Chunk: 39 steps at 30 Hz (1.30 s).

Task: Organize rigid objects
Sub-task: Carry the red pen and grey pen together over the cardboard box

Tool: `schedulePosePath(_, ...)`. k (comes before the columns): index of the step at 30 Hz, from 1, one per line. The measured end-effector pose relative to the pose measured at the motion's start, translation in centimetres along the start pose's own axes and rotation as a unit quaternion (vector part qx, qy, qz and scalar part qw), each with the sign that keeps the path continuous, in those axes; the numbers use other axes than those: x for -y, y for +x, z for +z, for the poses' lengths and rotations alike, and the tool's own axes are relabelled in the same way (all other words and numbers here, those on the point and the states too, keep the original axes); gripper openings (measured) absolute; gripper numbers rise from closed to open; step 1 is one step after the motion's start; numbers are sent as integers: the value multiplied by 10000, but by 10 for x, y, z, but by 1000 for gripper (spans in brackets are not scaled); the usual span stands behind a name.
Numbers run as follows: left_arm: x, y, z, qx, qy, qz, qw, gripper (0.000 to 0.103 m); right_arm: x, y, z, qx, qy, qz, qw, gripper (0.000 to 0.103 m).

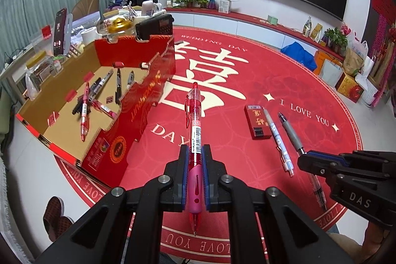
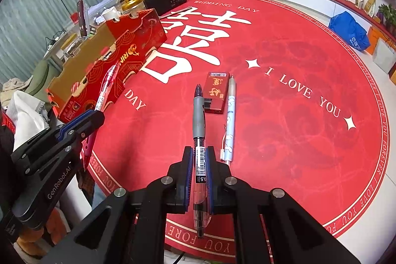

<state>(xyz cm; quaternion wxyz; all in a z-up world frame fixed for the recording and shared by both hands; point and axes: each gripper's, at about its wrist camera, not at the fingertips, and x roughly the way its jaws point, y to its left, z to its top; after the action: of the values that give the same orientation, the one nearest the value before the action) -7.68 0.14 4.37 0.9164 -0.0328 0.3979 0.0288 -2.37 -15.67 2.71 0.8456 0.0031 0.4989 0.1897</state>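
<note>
The left claw [image 1: 193, 152] pinches a red pen [image 1: 194, 130]; the right claw [image 2: 199, 157] pinches a grey pen [image 2: 199, 125], both lifted above the red mat [image 2: 284, 115]. Next, I'd judge, both go left into the open box [image 1: 61, 100], where other pens lie.

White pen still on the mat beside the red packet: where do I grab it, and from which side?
Grip the white pen at mid-barrel, from above, fingers straddling its width. It lies flat, its far end close beside the red packet, so take the nearer half, clear of the packet and short of the clip end. Both grippers hold pens now, so one must unload first.
</note>
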Motion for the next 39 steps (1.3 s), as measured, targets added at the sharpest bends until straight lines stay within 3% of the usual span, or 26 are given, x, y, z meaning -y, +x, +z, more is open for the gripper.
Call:
schedulePosePath(14, -37, -23, 30, 357, -296, 187, 9987, 10, -45, -14, 52, 250, -449, 400, 9979, 11)
schedulePosePath(24, -103, -31, 51, 517, -730, 834, 9925, 10, -103, -2, 90, 286, -1088, 823, 9902, 11)
schedulePosePath(29, -134, -23, 60, 498, -822, 1287, 9870, 10, -139, 12, 110, 240, -1323, 1094, 9849, 11)
schedulePosePath(39, -163, 9, 78, 278, -851, 1458, 9853, 10, -184, 48, 140, 72, -1557, 1300, 9792, 11)
